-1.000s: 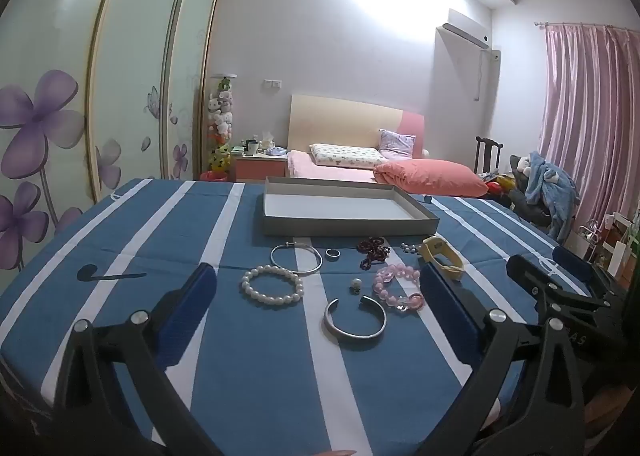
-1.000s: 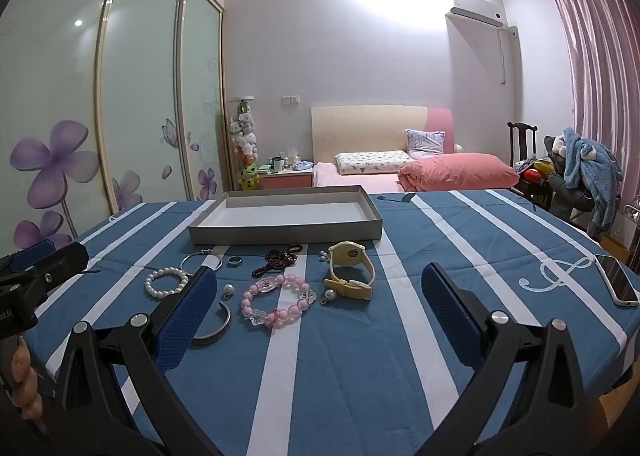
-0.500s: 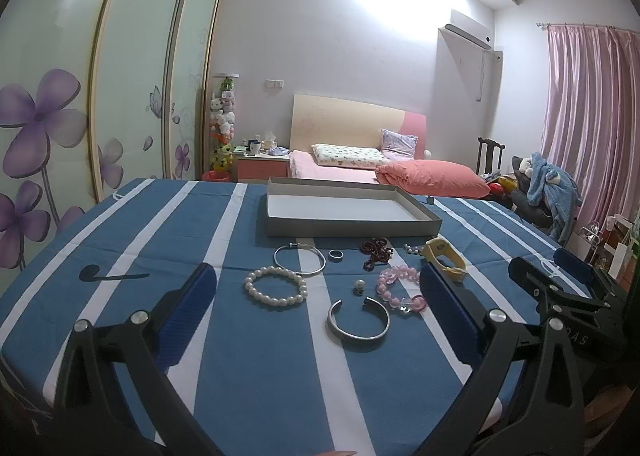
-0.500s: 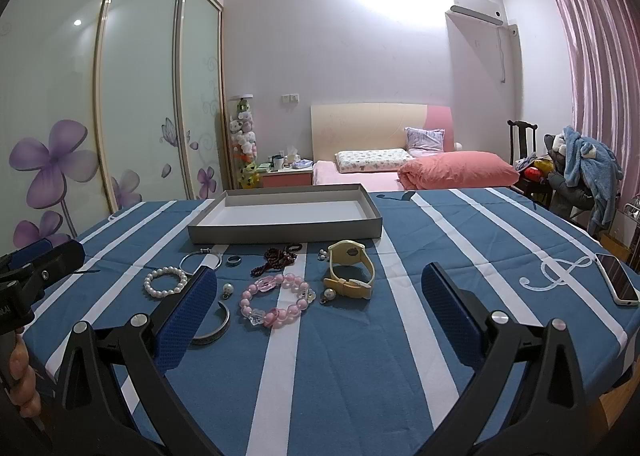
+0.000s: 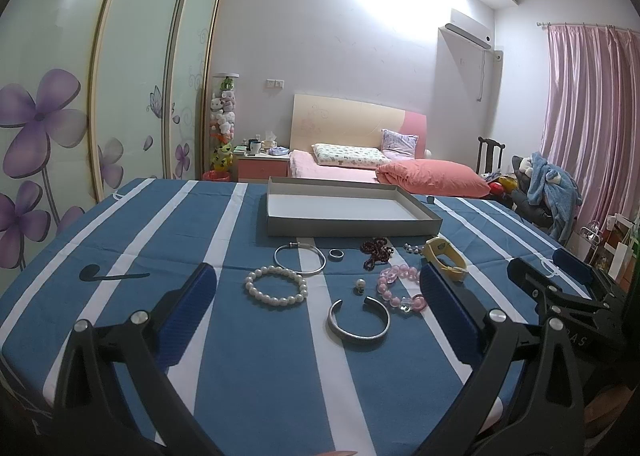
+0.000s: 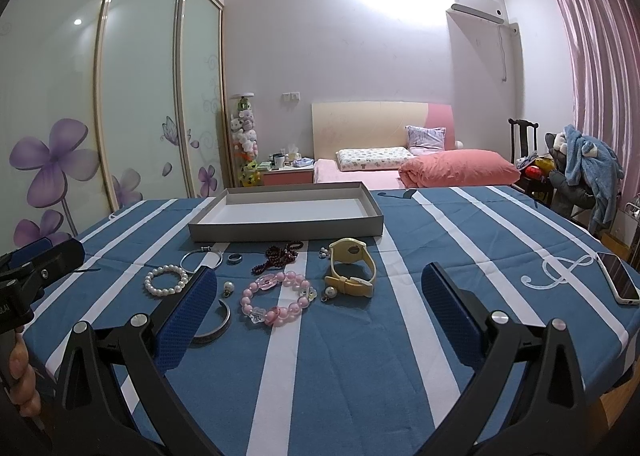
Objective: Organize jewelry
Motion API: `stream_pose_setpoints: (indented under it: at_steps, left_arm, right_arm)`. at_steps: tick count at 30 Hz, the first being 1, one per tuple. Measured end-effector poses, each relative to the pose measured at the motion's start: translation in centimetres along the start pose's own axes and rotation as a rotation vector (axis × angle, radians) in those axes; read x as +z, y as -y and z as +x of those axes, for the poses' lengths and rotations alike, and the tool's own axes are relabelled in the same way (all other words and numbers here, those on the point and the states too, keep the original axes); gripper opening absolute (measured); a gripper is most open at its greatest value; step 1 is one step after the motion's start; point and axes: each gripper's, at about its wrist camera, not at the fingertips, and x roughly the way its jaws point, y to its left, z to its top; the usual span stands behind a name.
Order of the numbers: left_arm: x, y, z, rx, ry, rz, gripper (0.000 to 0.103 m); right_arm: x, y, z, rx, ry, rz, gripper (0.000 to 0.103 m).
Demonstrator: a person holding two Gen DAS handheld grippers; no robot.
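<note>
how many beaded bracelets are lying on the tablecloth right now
2 clearly: the pearl bracelet on the left, the pink bead bracelet in the middle. The dark red beads near the tray may be a third.

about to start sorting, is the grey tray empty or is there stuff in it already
Empty. The tray shows only its bare white floor in both views; every bracelet lies on the cloth in front of it.

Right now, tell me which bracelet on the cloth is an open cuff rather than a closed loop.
The plain silver cuff: its band has a gap, unlike the pearl bracelet, pink bead bracelet and thin silver bangle.
</note>
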Motion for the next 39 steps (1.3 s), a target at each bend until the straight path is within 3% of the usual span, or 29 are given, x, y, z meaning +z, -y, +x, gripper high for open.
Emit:
stream_pose_setpoints:
  at_steps: [39]
  left_arm:
    - [0.0, 0.0, 0.02, 0.001, -0.002, -0.001, 0.099]
  right_arm:
    - [-0.28, -0.17, 0.28, 0.001, -0.008, 0.006, 0.101]
